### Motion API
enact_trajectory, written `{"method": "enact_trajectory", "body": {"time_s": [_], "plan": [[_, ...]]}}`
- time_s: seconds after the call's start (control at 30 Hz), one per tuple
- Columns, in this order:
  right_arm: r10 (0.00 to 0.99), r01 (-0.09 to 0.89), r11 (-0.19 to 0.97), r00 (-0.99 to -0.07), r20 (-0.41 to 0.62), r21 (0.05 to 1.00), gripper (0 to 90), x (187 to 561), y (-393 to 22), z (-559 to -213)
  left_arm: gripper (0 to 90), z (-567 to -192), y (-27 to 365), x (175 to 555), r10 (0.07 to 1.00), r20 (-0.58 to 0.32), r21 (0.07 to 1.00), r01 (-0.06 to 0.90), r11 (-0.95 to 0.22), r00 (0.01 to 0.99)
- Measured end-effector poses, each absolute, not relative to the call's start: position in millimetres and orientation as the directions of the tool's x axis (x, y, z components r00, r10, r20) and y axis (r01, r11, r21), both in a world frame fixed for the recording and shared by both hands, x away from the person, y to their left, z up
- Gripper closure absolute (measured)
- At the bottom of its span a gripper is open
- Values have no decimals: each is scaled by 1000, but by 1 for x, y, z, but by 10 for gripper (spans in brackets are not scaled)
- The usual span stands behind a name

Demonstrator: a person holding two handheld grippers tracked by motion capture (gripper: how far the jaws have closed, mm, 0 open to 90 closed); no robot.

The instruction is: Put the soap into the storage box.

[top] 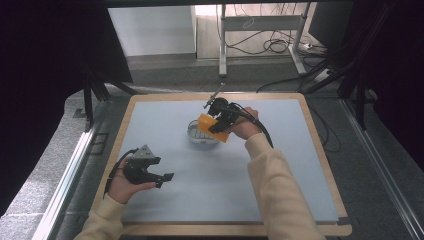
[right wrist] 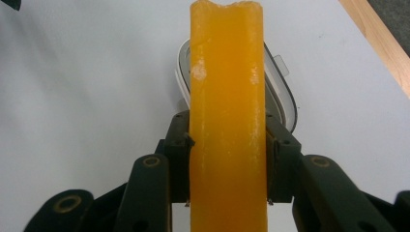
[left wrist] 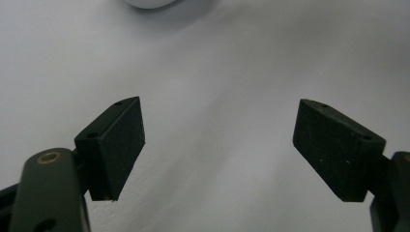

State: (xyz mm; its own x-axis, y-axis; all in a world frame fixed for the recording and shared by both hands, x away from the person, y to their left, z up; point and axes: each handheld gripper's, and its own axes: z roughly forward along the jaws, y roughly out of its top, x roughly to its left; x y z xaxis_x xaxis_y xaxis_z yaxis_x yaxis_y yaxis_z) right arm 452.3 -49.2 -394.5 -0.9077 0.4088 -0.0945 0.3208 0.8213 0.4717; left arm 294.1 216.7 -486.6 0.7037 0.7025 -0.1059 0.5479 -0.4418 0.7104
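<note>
Overhead, right gripper (top: pixel 218 121) pinches an orange sponge (top: pixel 210 126) just above a shallow white dish (top: pixel 198 135) mid-table (top: pixel 165 125); left gripper (top: pixel 164 178) rests near the front-left. Left gripper view: jaws spread wide, nothing between. Right gripper view: sponge (right wrist: pixel 226 121), a porous upright slab, is clamped between both pads (right wrist: pixel 180 159), over the dish (right wrist: pixel 285 96).
</note>
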Motion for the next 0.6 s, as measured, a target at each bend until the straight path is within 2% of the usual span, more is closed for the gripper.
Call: {"method": "enact_trajectory", "body": {"time_s": [0.6], "plan": [[362, 287, 838, -929, -81, 464, 617, 475, -40, -403, 188, -488, 216, 295, 703, -109, 704, 554, -444, 703]]}}
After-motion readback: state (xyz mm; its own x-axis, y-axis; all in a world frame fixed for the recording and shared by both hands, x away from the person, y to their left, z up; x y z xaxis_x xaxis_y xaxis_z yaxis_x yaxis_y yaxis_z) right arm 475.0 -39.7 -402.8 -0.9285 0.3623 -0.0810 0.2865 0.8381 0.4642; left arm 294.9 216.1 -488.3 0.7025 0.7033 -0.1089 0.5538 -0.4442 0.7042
